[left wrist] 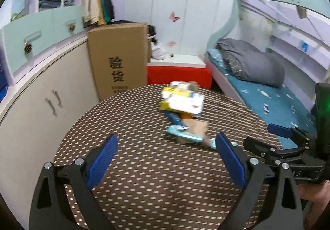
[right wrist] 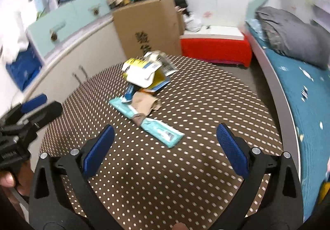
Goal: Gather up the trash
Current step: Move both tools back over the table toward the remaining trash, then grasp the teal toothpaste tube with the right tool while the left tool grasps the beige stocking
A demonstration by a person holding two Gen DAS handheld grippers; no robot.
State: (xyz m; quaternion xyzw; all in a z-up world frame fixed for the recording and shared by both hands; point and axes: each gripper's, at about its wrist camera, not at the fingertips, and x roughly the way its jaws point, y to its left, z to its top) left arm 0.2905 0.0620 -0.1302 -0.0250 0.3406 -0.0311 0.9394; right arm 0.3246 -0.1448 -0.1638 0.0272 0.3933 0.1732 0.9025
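A round surface (right wrist: 185, 168) covered in a brown cloth with pale dots carries a small heap of trash. Taking the upright cardboard box (left wrist: 119, 60) beyond the surface as the landmark, the heap lies just in front of it, toward the far middle of the surface. At the box end of the heap sits a crumpled white, yellow and blue carton (right wrist: 142, 74), resting on other scraps. Nearer the cameras, a long teal wrapper (right wrist: 148, 124) lies flat, with a crumpled tan piece of paper (right wrist: 144, 105) on top of its middle; a small blue-and-white packet (right wrist: 129, 93) lies between the carton and the paper.

The left gripper (left wrist: 165, 155) hovers over the near part of the surface, jaws spread wide with nothing between them. The right gripper (right wrist: 165, 147) hovers likewise, jaws wide apart and holding nothing, the teal wrapper's near end just ahead of it. To the right of the box stand a red cabinet (left wrist: 179, 76) and a bed (left wrist: 278, 102) with a grey duvet.
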